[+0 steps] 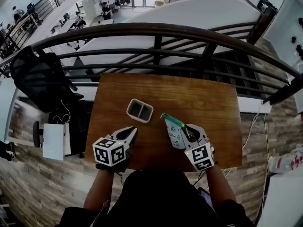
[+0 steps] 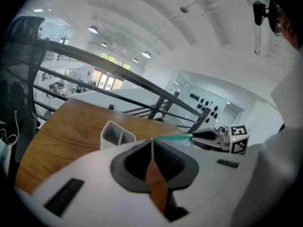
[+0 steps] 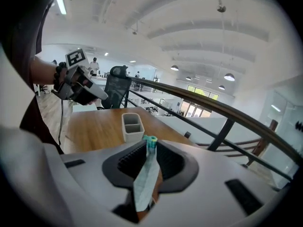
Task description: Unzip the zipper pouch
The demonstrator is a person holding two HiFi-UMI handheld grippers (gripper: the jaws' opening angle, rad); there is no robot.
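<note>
- Head view: one pouch (image 1: 173, 130) is held above the near right part of the one wooden table (image 1: 208, 103), tilted, with its green zipper edge uppermost.
- The right gripper (image 1: 187, 130) has the pouch at its nearer end. The left gripper (image 1: 132, 131) is well apart from it, over the table's near left, and carries nothing.
- Also counted are one small white bin (image 1: 139, 110) with two compartments, standing on the table beyond both grippers, and one black chair (image 1: 40, 79) to the left of the table.
- Left gripper view: the jaws are together with nothing between them. The green zipper edge shows ahead and to the right, not yet reached.
- Right gripper view: the jaws are closed on the pouch, which stands edge-on between the pads with the teal zipper end poking out at the tips.
- Judgement: this is the steadying step, and unzipping has not begun. Next, the left gripper must open, find the zipper pull and nip it, then draw along the green edge while the right holds firm. I cannot make out the pull tab itself.
</note>
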